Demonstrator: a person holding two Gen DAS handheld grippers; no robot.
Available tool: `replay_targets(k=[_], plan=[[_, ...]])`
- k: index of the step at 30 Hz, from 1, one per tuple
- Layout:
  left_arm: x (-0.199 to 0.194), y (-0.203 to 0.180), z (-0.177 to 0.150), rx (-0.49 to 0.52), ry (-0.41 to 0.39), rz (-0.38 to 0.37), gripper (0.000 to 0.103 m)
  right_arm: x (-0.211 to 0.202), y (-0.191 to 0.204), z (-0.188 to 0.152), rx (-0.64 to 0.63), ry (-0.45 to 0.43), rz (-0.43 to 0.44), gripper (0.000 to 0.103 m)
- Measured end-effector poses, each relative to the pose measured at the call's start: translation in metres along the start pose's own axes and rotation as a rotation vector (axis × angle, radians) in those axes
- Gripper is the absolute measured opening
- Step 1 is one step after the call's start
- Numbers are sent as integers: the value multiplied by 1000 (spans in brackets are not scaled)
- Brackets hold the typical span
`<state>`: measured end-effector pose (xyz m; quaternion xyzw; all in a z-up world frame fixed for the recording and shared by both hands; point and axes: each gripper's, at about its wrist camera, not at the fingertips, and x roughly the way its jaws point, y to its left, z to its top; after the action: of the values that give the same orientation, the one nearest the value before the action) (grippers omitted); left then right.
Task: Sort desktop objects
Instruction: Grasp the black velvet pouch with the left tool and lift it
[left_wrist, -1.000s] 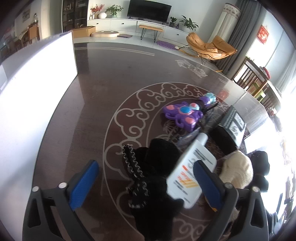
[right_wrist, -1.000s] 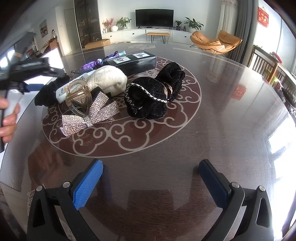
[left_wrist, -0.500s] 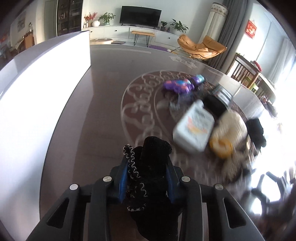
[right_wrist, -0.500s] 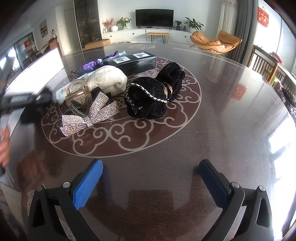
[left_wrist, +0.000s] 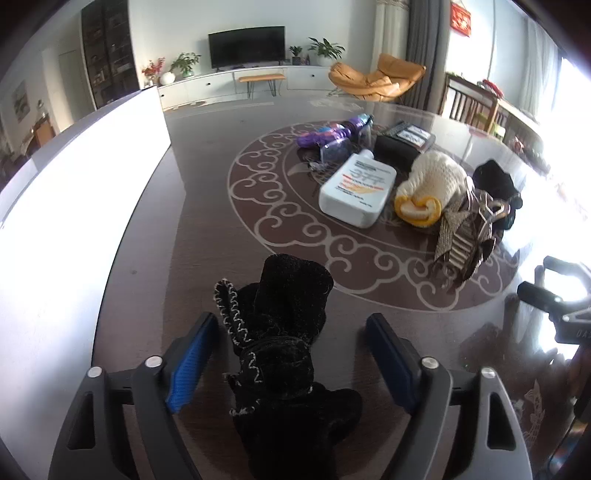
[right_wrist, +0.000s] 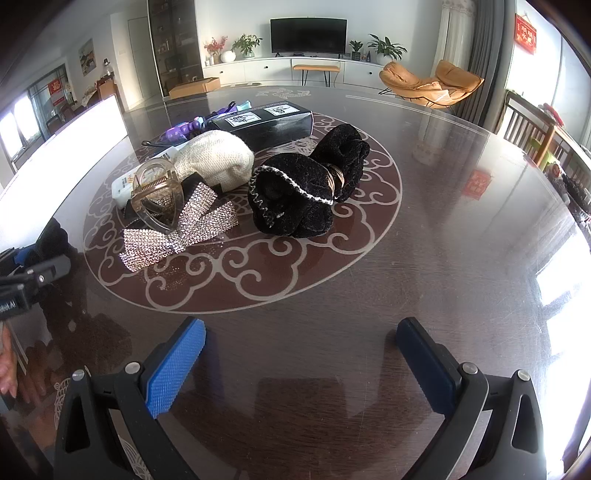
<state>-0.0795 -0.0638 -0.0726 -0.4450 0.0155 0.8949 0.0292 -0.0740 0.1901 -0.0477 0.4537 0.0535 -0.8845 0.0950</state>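
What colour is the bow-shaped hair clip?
Sparkly silver rhinestones on the bow-shaped hair clip, clearest in right wrist view.

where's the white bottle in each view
Left wrist view: white bottle lies right of centre, label up, beside the cream knit hat.
Right wrist view: only its end shows at left, behind the clear hair claw.
Shared landmark: the cream knit hat.

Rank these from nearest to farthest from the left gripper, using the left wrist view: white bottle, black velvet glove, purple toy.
1. black velvet glove: between the open left gripper fingers.
2. white bottle: lying mid-table, right of centre.
3. purple toy: beyond the bottle.
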Motion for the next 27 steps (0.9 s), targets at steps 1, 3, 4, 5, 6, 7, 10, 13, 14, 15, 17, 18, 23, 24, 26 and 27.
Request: replay_targets(k=[1,3,4,5,6,7,10,13,14,15,17,18,23,24,26,27], plan=[[2,0,0,2,9,-1,93,0,0,0,0,0,0,103],[4,2,1,-9,16,2,95,0,0,0,0,0,0,103],[5,2,1,-9,16,3,96,0,0,0,0,0,0,103],[5,1,2,-8,17,5,96,0,0,0,0,0,0,103],[6,2,2,-13,21,12,101,0,0,0,0,0,0,103],[7,4,2,-23,29,17,103,0,0,0,0,0,0,103],[7,4,3,-27,32,18,103,0,0,0,0,0,0,103],[7,4,3,-27,33,18,103,0,0,0,0,0,0,103],[7,4,3,-27,33,18,103,0,0,0,0,0,0,103],[7,4,3,-27,33,18,103,0,0,0,0,0,0,103],[8,4,3,-27,33,19,103,0,0,0,0,0,0,103],[7,4,3,-27,33,19,103,0,0,0,0,0,0,103],[8,4,3,-27,33,19,103,-1,0,0,-1,0,0,103],[8,4,3,-27,32,19,103,-1,0,0,0,0,0,103],[8,4,3,-27,32,19,103,-1,0,0,-1,0,0,103],[8,4,3,-27,32,18,103,-1,0,0,-1,0,0,103]])
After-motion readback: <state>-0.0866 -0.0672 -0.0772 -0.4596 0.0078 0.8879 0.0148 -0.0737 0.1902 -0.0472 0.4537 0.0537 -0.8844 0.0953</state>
